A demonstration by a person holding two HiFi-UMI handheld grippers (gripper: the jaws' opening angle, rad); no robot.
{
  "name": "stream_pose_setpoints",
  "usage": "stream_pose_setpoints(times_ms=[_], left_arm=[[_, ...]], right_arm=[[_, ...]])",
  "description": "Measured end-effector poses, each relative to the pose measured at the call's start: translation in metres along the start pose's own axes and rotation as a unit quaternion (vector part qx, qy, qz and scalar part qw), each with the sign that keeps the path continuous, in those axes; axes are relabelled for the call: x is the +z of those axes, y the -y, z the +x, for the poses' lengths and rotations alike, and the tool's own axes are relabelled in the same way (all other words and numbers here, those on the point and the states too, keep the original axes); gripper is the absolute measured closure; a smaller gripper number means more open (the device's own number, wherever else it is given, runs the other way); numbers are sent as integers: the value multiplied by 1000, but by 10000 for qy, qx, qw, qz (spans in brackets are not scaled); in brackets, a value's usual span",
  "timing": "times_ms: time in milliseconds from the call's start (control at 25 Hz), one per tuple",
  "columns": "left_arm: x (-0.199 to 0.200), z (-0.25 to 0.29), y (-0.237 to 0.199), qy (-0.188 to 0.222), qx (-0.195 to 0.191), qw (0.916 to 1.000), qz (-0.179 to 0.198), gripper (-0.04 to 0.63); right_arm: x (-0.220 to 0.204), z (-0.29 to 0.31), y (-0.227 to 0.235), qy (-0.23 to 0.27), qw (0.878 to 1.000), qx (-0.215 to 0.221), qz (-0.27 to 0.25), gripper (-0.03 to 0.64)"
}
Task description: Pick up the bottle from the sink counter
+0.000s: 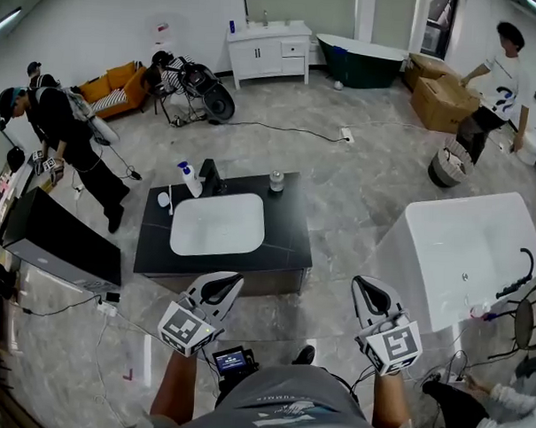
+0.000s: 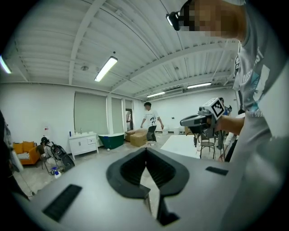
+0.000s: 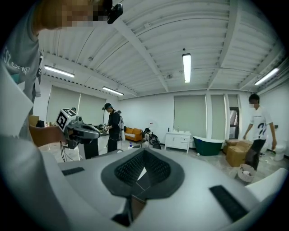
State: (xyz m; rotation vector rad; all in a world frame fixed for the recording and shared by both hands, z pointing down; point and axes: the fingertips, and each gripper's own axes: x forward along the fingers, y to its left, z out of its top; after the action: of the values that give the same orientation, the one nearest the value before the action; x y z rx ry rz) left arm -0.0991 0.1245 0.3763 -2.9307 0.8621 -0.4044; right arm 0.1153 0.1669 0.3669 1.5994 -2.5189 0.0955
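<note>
Apparently bottle (image 1: pixel 276 181) upright on counter (image 1: pixel 289 245) (left hand-held gripper (image 1: pixel 220 288) closed, empty).

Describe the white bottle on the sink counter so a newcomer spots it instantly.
Find the black sink counter in the middle of the grey floor, with a white basin set in it. Along its far edge, just left of the black faucet, stands the white bottle. Its blue spray top sets it apart from the short clear bottle at the far right corner.

Two bathtubs: white bathtub (image 1: pixel 453 243) near right, green bathtub (image 1: pixel 359 57) far. Two sink units: black counter (image 1: pixel 284 245) near, white vanity (image 1: pixel 268 49) far. Two bottles on the black counter: spray bottle (image 1: pixel 189 179), clear bottle (image 1: pixel 276 181).
</note>
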Motion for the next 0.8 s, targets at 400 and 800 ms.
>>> stream_pose_setpoints(times_ms=[400,800], left_arm=[[3,47,-19,-179,45,9998,-119,592],[-13,105,-85,-110,-390,9992,14,591]], right_arm=[[-16,23,42,-79,9996,122,244,615],[-11,79,52,21,9999,-167,33,615]])
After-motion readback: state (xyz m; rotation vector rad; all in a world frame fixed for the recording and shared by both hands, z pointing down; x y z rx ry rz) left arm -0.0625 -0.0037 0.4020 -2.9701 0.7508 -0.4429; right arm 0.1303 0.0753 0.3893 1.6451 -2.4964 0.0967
